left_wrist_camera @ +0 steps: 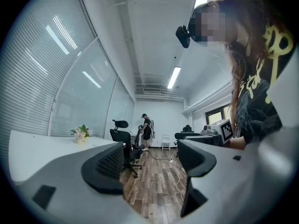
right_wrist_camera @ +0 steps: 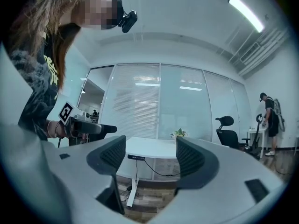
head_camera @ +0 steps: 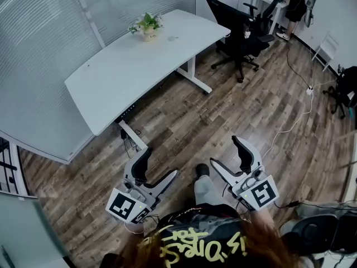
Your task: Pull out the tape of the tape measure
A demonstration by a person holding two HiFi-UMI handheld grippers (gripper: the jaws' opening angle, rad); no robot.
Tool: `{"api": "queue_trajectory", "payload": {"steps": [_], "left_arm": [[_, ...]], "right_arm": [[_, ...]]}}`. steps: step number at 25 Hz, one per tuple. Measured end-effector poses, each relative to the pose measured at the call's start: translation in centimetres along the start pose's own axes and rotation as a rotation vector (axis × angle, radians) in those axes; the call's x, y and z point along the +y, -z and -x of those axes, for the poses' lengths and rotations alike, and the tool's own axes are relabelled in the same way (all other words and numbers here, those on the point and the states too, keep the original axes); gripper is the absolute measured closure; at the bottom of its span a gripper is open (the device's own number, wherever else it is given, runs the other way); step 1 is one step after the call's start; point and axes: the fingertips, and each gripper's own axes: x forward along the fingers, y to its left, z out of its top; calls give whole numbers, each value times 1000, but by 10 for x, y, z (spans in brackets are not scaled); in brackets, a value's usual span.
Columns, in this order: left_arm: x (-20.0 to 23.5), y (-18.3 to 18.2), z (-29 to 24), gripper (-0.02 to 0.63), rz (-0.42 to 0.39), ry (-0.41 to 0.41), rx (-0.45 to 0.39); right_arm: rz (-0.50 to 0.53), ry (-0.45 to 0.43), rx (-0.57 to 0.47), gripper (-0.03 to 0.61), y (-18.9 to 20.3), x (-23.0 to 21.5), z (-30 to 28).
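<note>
Head view: left gripper (head_camera: 159, 163) and right gripper (head_camera: 226, 152) jaws are held apart and empty, no tape measure is seen anywhere, so time could get wasted hunting it.

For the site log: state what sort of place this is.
Most likely an office: a white curved-top desk on metal legs, a black swivel chair with a headrest, and a glass partition wall with blinds.

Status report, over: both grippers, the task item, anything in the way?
Left gripper open, empty. Right gripper open, empty. No tape measure in any view. White desk with potted plant ahead, untouched.
</note>
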Motion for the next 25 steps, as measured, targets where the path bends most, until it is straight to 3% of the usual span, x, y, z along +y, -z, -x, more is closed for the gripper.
{"api": "queue_trajectory", "payload": {"steps": [7, 13, 25], "left_arm": [[37, 4, -36, 259, 3, -46, 16], [62, -7, -92, 267, 2, -41, 4], [112, -11, -201, 271, -20, -59, 20]], "right_arm": [[-22, -43, -18, 258, 7, -40, -37], [-40, -73, -78, 258, -8, -92, -73], [-22, -117, -81, 259, 2, -199, -124]]}}
